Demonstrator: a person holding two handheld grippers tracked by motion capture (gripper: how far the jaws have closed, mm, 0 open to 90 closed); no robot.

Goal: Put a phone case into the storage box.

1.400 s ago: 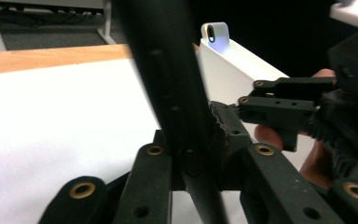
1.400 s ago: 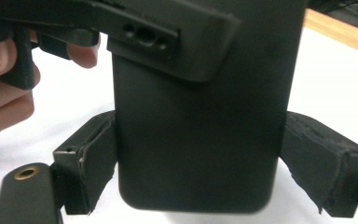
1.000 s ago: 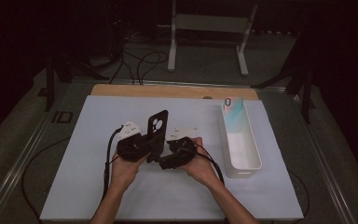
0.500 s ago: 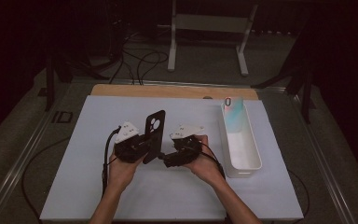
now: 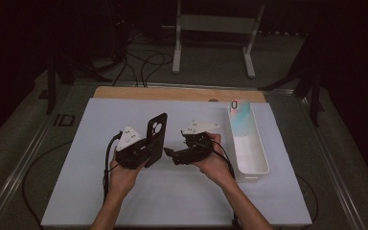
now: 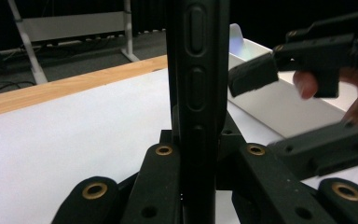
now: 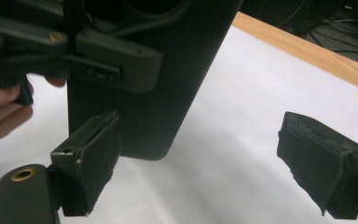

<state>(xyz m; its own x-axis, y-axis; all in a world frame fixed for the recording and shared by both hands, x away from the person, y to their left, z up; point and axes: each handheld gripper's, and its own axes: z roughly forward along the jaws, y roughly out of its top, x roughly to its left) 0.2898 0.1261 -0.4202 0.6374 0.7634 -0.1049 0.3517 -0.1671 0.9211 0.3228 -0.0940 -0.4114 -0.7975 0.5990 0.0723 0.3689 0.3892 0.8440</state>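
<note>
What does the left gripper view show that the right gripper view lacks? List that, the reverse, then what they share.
Left gripper view, not the right: the black phone case edge-on, its side buttons facing the camera, and the white bin. Right gripper view, not the left: the case's flat back with the camera cutout, and fingers of the left hand. Both: the case clamped upright in the left gripper, the right gripper, whose jaws have just been opening and stand clear of the case, and the white table with its wooden edge.
</note>
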